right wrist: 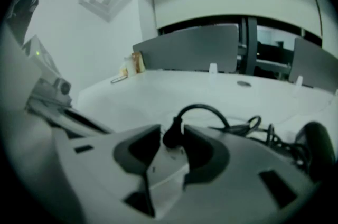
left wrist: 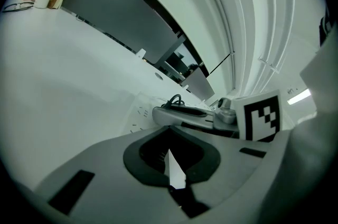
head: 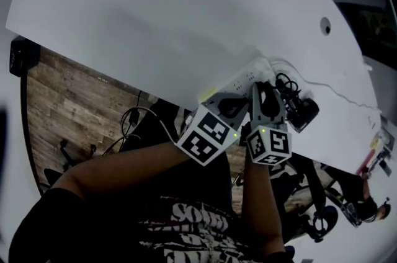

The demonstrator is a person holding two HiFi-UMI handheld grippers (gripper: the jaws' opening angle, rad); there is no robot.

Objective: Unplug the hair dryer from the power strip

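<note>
Risk: the right gripper (right wrist: 170, 130), its jaws apart around the black plug (right wrist: 171, 139) and not pressing it, may slip off when it pulls. The plug sits in the power strip (right wrist: 166, 173), lower centre. The left gripper (left wrist: 172, 159) clamps the strip's edge. Both slant downward, side by side.

Dark rim cuts hair dryer (right wrist: 317, 150) — power strip (head: 237, 80) mostly covered (head view).
</note>
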